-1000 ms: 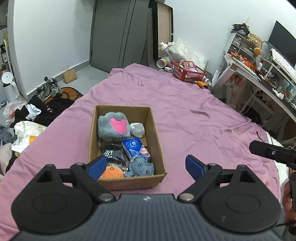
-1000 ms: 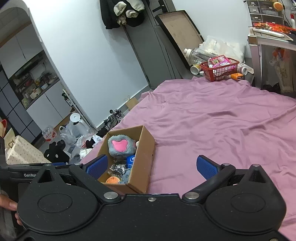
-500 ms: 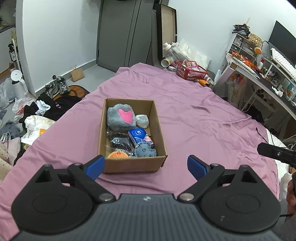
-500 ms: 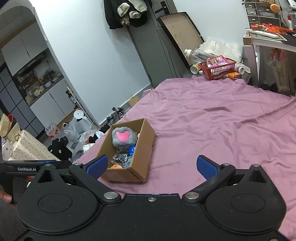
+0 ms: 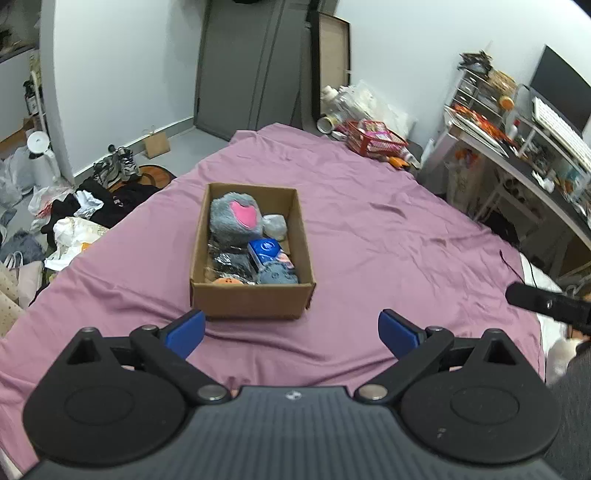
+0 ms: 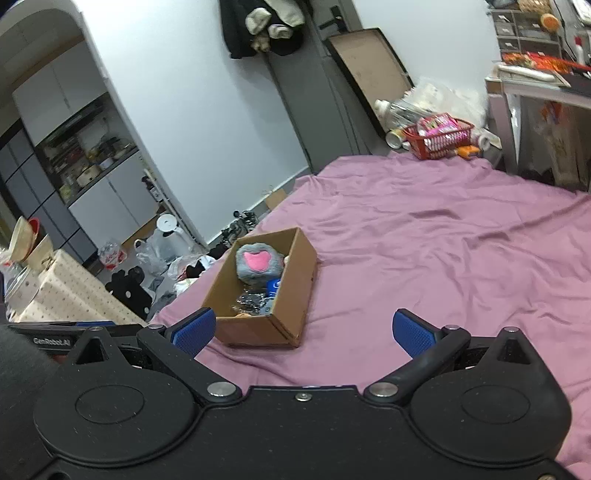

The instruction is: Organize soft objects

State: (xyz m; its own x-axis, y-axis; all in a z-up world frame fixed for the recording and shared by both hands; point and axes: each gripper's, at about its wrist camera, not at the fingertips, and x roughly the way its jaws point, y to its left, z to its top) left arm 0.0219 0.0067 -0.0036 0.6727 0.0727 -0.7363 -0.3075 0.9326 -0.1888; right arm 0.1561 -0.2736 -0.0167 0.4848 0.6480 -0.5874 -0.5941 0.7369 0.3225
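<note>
Surface: bed w/ wrinkled purple sheet, bare apart from one cardboard box, which sits open-topped toward the bed's left side.

Box contents: grey plush w/ pink heart patch at far end; pale wrapped lump just beside it on the right; blue packet mid-box; dark crinkly bag on the left; blue-grey plush and orange item at the near wall. All inside, none on the sheet.

Room: grey door at far wall; red basket w/ packets off the bed's far corner; clothes pile and shoes on the floor at left; worktop w/ keyboard and clutter at right.

Left gripper: jaws spread wide, nothing between them, hanging short of the box's near wall. Right gripper: likewise spread wide, empty, box ahead and to its left.

View diffs: left wrist shows the box square-on, all contents visible, plus the monitor. Right wrist sees the box cornerwise, its wall hiding most contents; adds the arched doorway to kitchen shelves, dark garment hung on the door, patterned cloth at left.
</note>
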